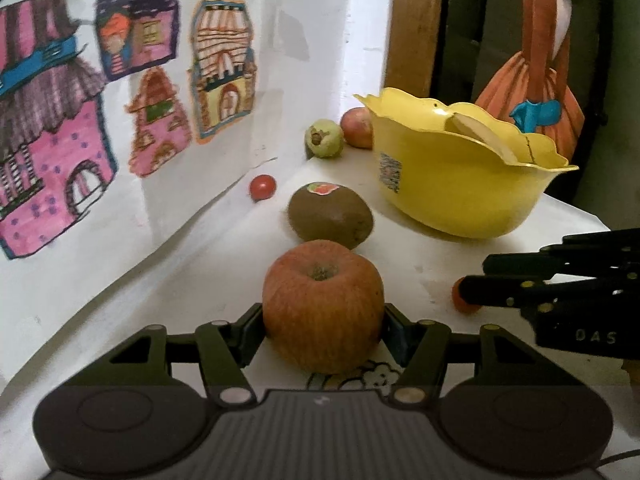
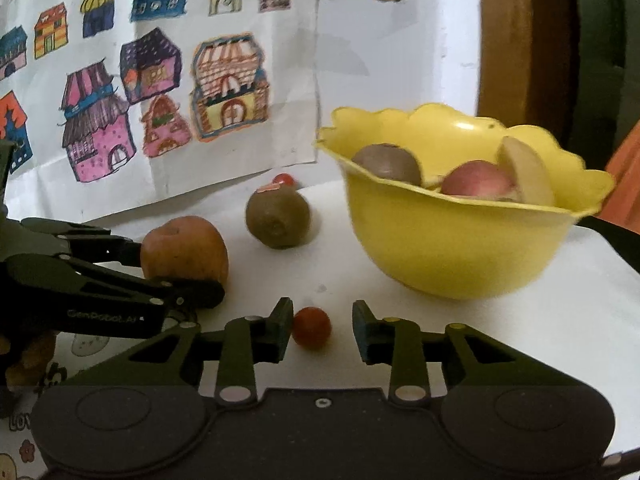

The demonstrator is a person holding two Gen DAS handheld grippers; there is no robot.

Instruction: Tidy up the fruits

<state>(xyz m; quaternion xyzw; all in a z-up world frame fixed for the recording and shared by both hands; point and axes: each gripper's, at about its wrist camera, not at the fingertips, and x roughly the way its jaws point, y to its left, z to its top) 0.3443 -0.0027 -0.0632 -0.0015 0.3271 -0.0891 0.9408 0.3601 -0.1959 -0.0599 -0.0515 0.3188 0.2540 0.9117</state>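
Observation:
An orange-red apple (image 1: 322,304) sits on the white table between the fingers of my left gripper (image 1: 322,326), which press on both of its sides. My right gripper (image 2: 321,330) is open around a small cherry tomato (image 2: 311,327) that lies close to its left finger. In the right wrist view the apple (image 2: 184,250) and the left gripper (image 2: 176,270) show at the left. Beyond them lie a brown kiwi (image 1: 330,216) with a sticker and a second cherry tomato (image 1: 263,187). The yellow bowl (image 2: 460,240) holds a kiwi (image 2: 386,164), a red apple (image 2: 474,184) and a pale fruit slice (image 2: 528,172).
A green guava (image 1: 324,138) and another red apple (image 1: 357,127) lie by the wall behind the bowl. Paper with drawn houses (image 1: 120,120) covers the wall at the left. The table edge (image 2: 608,256) runs at the right, past the bowl.

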